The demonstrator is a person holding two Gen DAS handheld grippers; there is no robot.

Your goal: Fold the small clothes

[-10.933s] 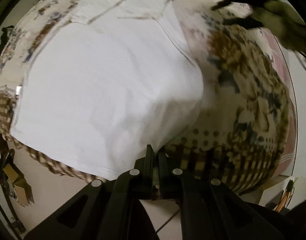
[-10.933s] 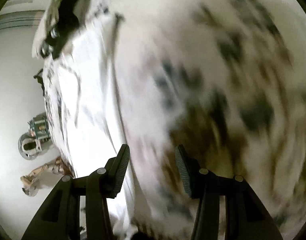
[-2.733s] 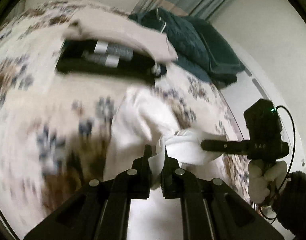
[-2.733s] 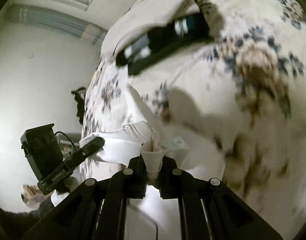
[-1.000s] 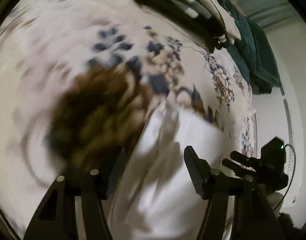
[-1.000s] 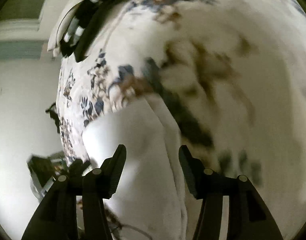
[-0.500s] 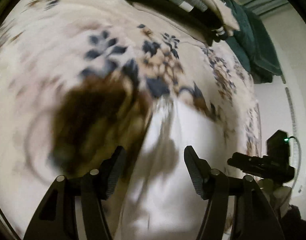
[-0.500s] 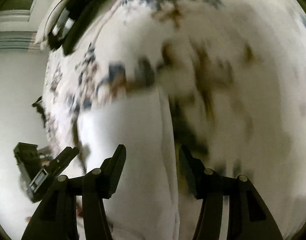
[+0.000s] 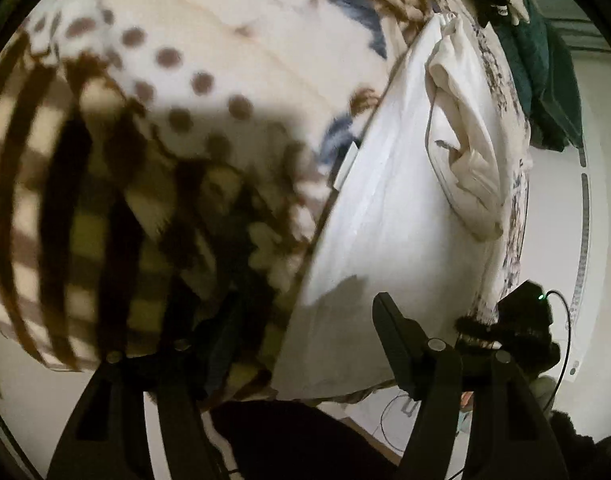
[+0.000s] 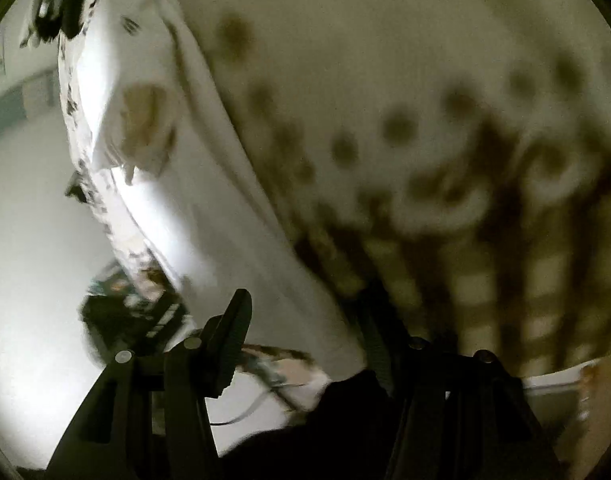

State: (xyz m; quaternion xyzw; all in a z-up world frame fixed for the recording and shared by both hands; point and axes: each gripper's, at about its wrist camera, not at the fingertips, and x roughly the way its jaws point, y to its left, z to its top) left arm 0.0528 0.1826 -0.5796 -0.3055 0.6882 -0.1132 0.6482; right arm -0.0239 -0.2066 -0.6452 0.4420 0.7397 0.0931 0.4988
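Note:
A white garment (image 9: 389, 216) lies folded lengthwise on the patterned blanket (image 9: 177, 80), with a bunched sleeve (image 9: 469, 148) on top toward its far end. My left gripper (image 9: 305, 328) is open and empty above the garment's near hem, jaws wide. The other gripper shows at the right edge (image 9: 517, 328). In the right wrist view the garment (image 10: 209, 184) runs as a strip on the left. My right gripper (image 10: 305, 324) is open and empty over its near corner, at the bed's edge.
The blanket (image 10: 445, 120) covers the bed, with dots and brown stripes near the front edge. A dark green cloth pile (image 9: 545, 60) lies at the far end. Pale floor (image 10: 37, 220) lies beyond the bed's left side. A dark sleeve (image 9: 305, 440) fills the bottom.
Both grippers have pulled back from the far end of the garment to its near hem at the bed's edge. Both stay open and empty.

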